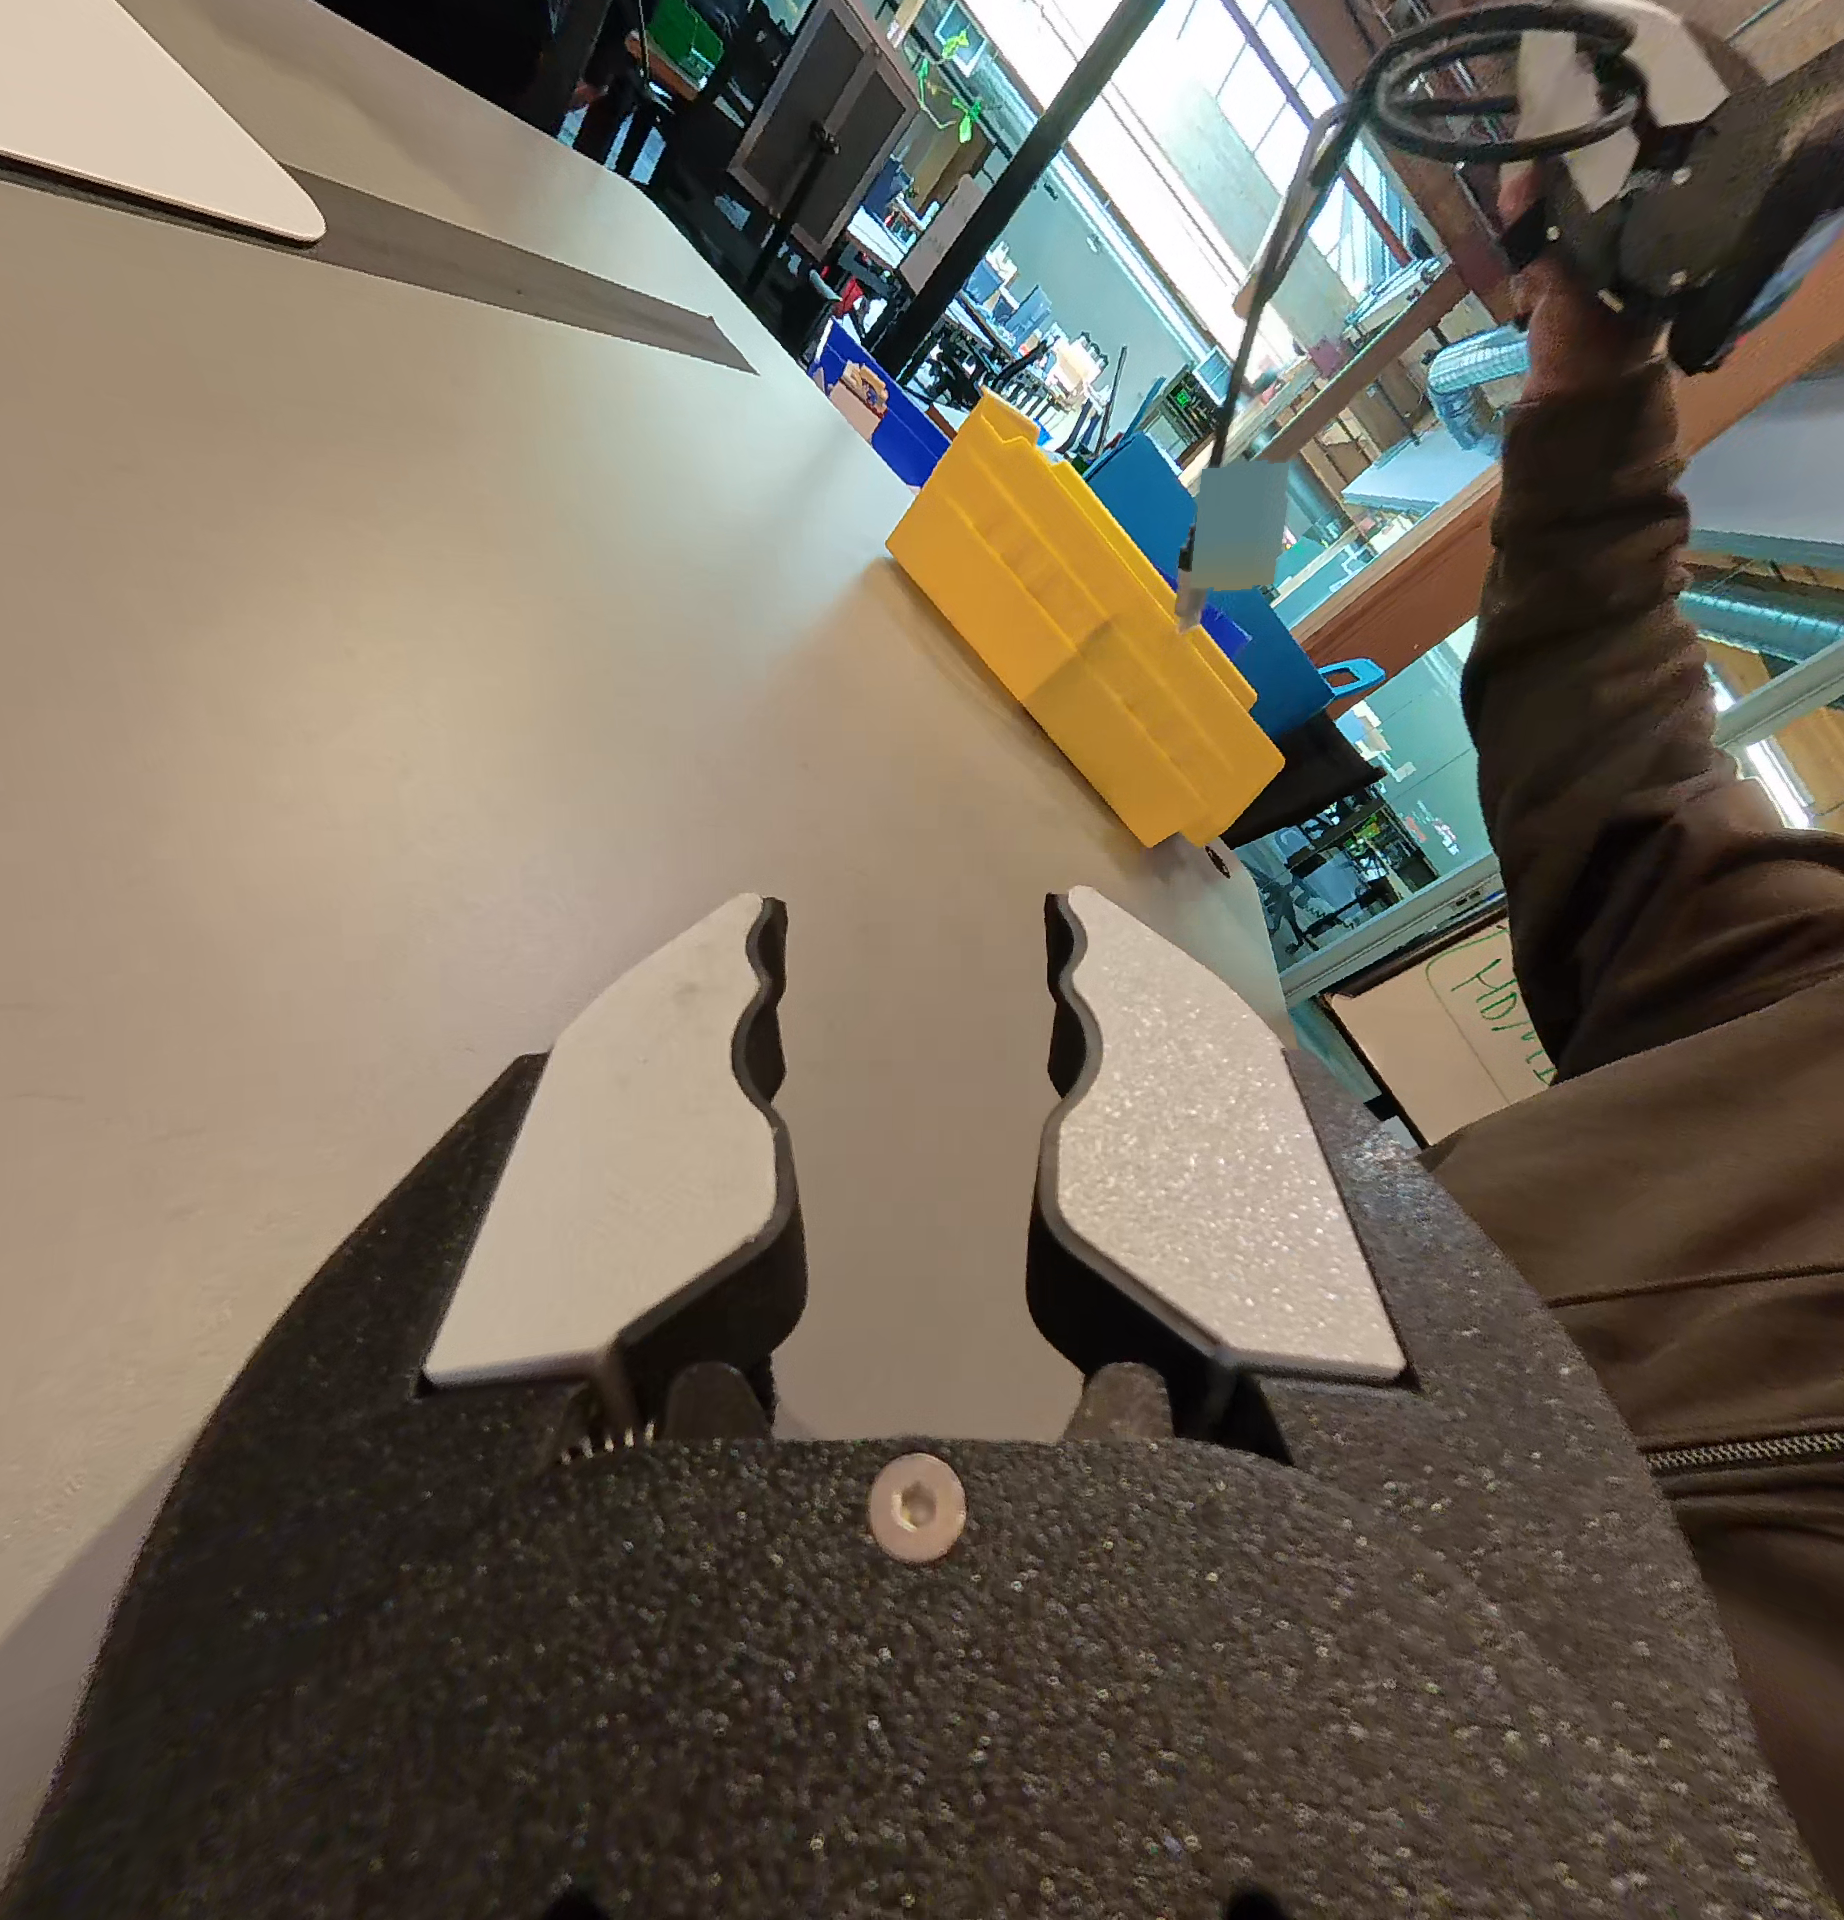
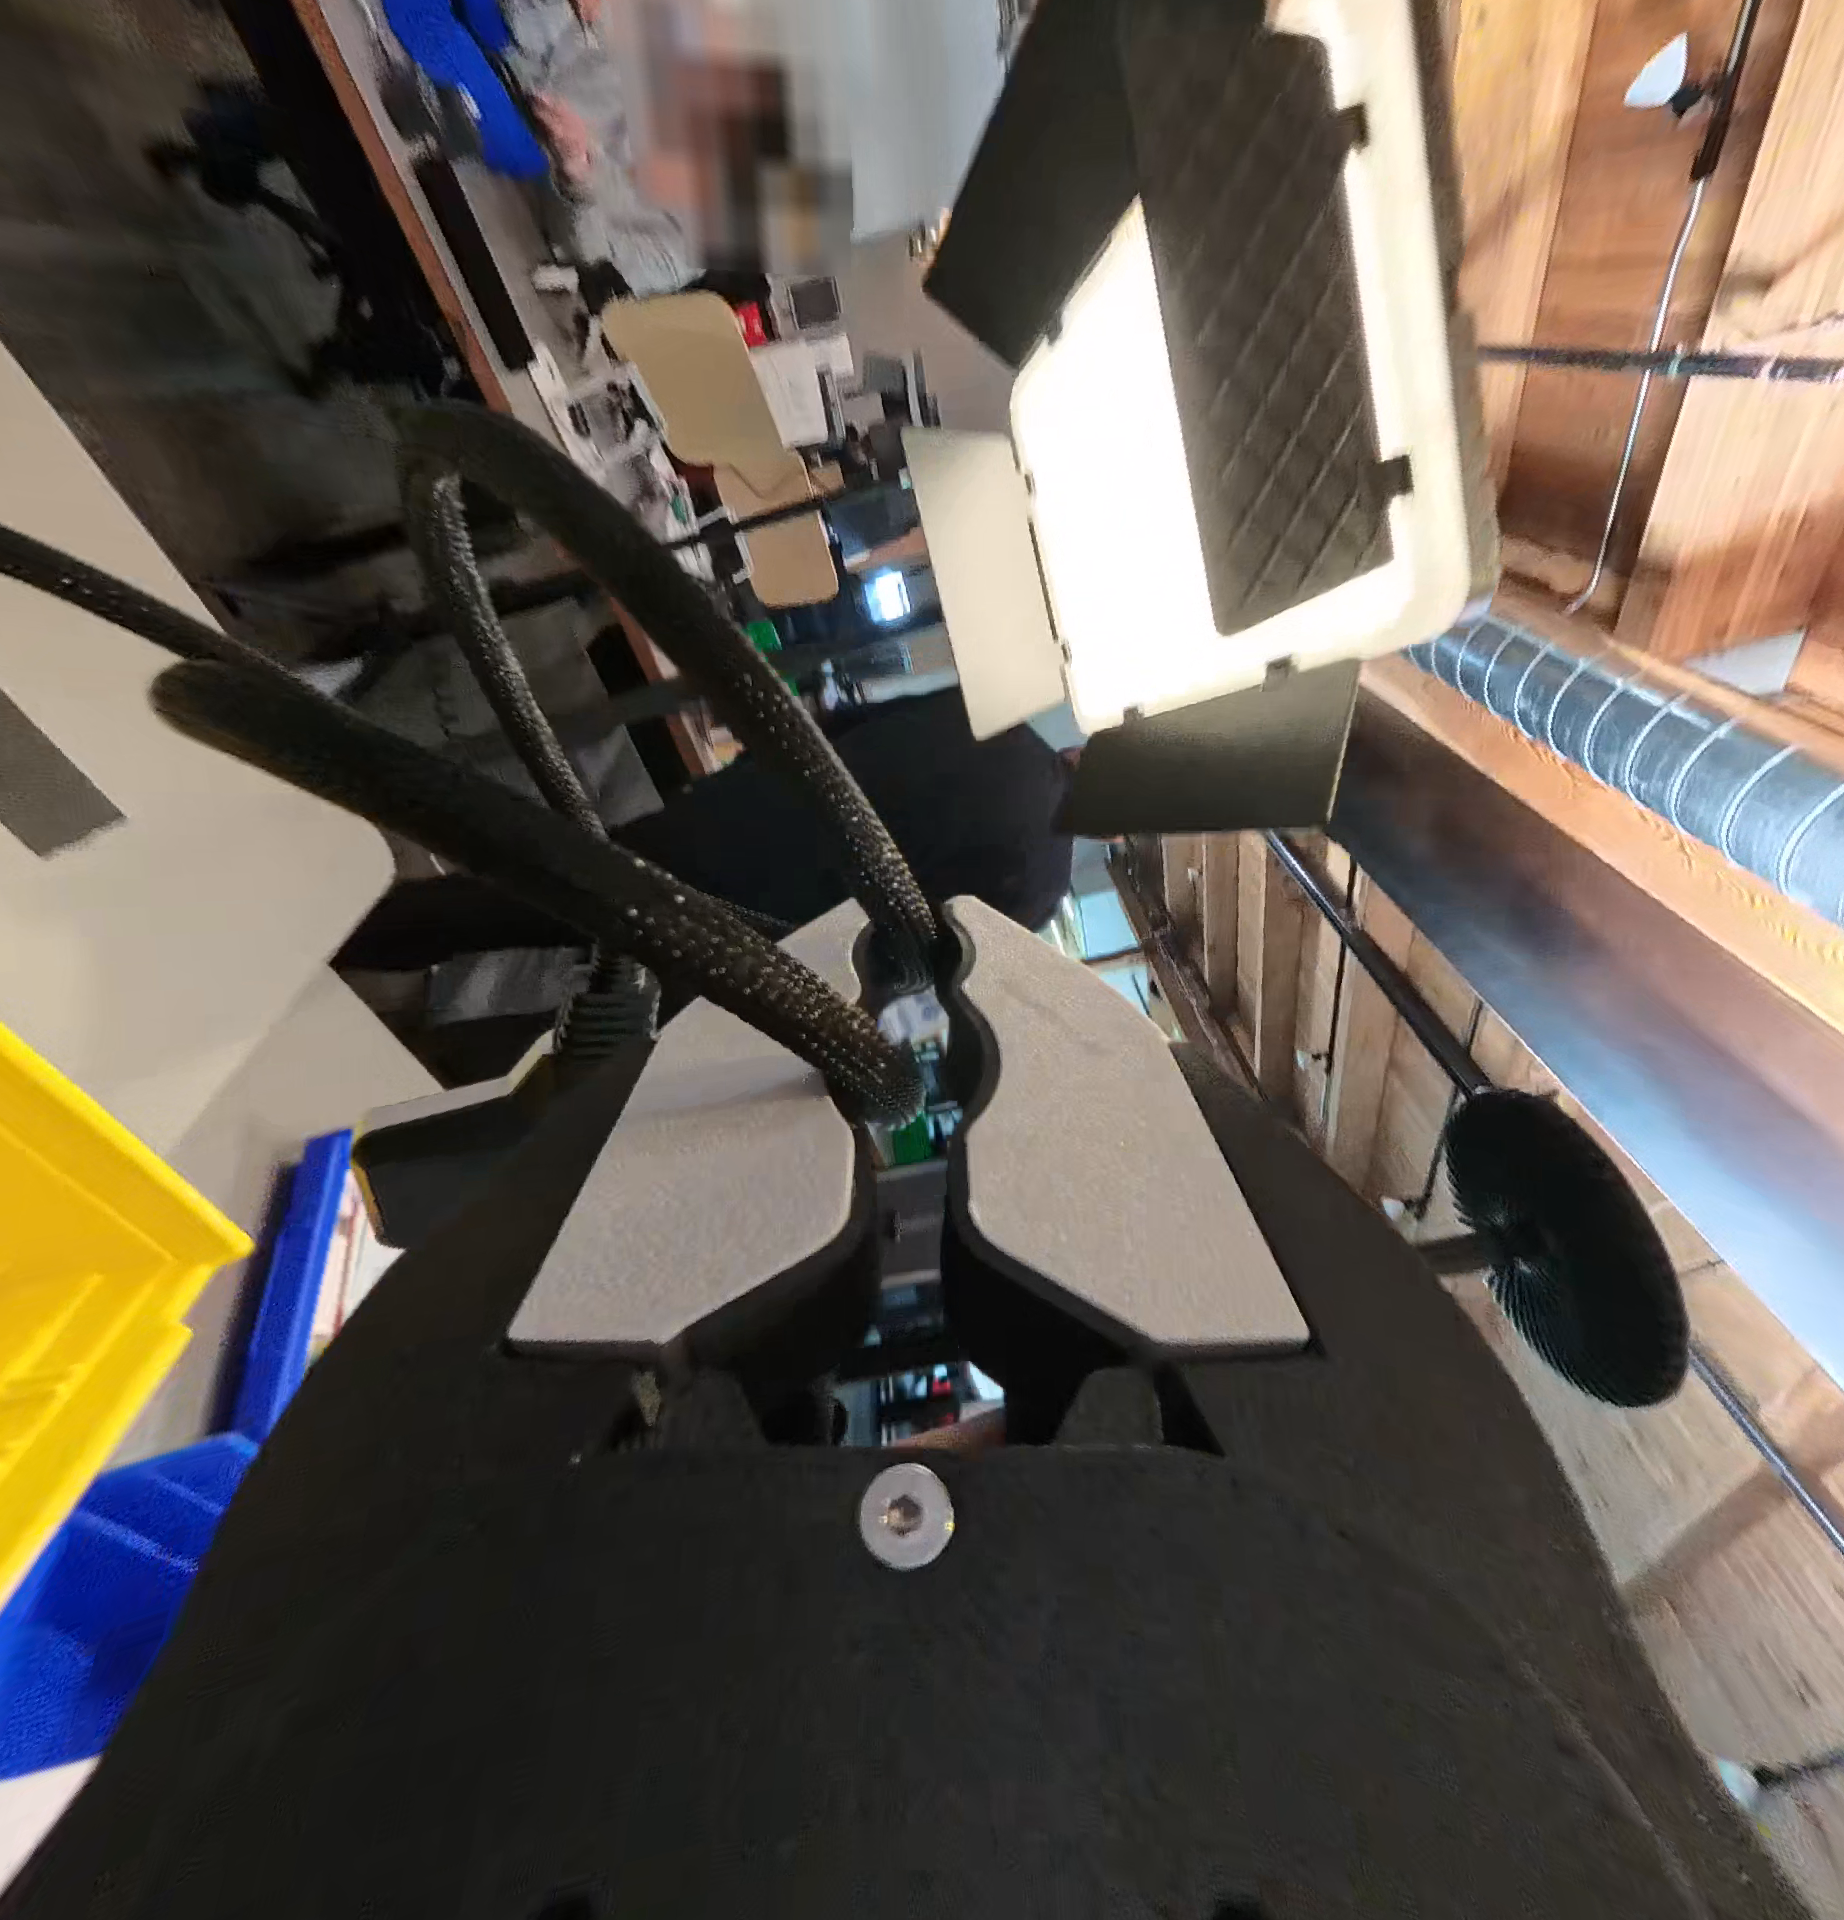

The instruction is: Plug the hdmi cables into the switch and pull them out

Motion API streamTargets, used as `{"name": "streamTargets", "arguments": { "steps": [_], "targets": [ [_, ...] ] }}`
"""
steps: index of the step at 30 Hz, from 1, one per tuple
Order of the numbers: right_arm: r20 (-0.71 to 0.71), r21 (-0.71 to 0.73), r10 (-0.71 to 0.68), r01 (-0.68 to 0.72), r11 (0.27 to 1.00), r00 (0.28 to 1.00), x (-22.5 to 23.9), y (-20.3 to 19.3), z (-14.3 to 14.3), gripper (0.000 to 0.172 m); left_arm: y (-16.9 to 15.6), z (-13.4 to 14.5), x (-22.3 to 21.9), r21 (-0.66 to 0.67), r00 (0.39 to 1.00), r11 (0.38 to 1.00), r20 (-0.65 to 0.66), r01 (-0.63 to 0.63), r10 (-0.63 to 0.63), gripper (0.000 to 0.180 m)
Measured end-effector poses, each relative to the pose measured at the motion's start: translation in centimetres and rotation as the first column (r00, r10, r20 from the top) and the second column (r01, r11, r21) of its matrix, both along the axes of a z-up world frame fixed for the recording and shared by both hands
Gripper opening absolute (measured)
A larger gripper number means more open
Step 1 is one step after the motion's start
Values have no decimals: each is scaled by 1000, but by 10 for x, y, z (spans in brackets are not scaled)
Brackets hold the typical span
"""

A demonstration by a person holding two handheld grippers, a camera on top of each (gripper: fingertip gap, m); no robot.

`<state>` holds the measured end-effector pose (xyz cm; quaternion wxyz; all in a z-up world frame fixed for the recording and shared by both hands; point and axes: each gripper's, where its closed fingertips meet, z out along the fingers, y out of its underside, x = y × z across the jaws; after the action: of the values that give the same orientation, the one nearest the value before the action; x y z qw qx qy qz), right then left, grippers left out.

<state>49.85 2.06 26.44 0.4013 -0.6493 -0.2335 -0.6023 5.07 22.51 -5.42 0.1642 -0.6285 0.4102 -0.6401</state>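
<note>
Left gripper (image 1: pixel 913 914): low over the table (image 1: pixel 378 675), jaws apart with bare tabletop between them; a flat board (image 1: pixel 118 114) lies on the table far ahead to its left.
Bins: a bin (image 1: pixel 1084 644) stands on the table ahead and to the right of the left gripper, at the table's far edge; more bins (image 1: pixel 1157 499) stand just behind it.
Right gripper (image 2: pixel 913 961): raised, well above and to the right of the left gripper; a braided cable (image 2: pixel 689 665) is caught between its fingertips, looping out ahead and to its left.
Lamp: a panel lamp (image 2: pixel 1209 416) hangs ahead of the right gripper, above and to its right.
</note>
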Motion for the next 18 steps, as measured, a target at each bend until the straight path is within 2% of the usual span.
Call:
{"name": "streamTargets", "arguments": {
  "steps": [3, 6, 8, 12, 18],
  "targets": [
    [-11, -6, -53, 53, 999, 999, 30, -6, -8, 7, 2, 2, -1, -13, 1000, 1000, 14, -8, 8, 48],
    [-51, -44, -58, 56, 997, 997, 40, -4, -36, 7, 3, 2, -2, -23, 1000, 1000, 21, -8, 9, 47],
    [-36, -103, -61, 57, 993, 997, 39, 3, -65, 7, 3, 2, -2, -29, 1000, 1000, 20, -9, 9, 47],
    [-184, -216, -32, -9, 976, 983, 30, 16, -134, 6, 4, 1, -1, -39, 1000, 999, 14, -7, 7, 46],
    [-313, -424, -144, -3, 906, 939, 39, 15, -214, 7, 4, 2, -2, -44, 1000, 999, 19, -8, 9, 45]
  ]
}}
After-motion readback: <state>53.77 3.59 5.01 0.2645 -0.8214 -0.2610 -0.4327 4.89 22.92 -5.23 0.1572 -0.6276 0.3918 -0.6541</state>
